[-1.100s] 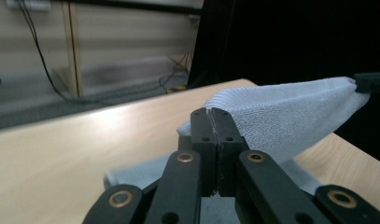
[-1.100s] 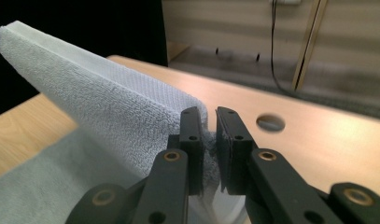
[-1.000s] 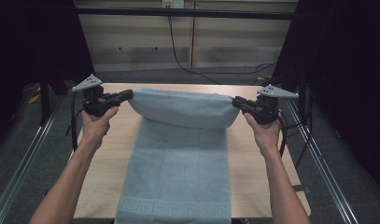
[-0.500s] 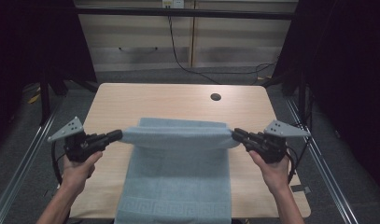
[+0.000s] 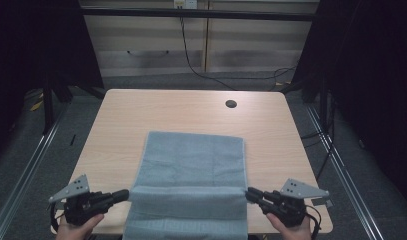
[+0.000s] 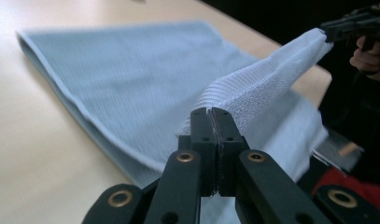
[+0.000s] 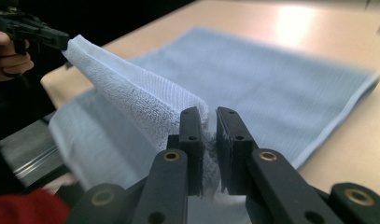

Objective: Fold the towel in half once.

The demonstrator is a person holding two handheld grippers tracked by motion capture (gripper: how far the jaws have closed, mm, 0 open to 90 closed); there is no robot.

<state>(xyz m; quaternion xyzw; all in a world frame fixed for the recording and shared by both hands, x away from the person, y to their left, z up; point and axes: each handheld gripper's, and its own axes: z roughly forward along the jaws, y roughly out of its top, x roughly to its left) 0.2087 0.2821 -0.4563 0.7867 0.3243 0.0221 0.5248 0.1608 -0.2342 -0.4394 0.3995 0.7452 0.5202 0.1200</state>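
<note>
A light blue towel (image 5: 193, 165) lies on the wooden table (image 5: 141, 115), folded over on itself, its far fold edge across the middle of the table. Its near edge (image 5: 187, 190) is stretched taut between the two grippers at the table's front. My left gripper (image 5: 125, 194) is shut on the towel's left corner (image 6: 211, 105). My right gripper (image 5: 250, 192) is shut on the right corner (image 7: 204, 116), with cloth bunched between its pads. The towel's front part hangs over the table's near edge. In each gripper view the other gripper (image 6: 351, 25) (image 7: 33, 30) holds the far end of the raised edge.
A round cable hole (image 5: 231, 104) sits at the table's far right. Metal frame rails (image 5: 31, 165) run along both sides of the table. A dark cable (image 5: 191, 55) hangs by the back wall. Bare tabletop lies beyond and beside the towel.
Both grippers have carried the towel's edge from the far side toward the near edge and downward, folding the towel over itself. The cable hole has come into sight.
</note>
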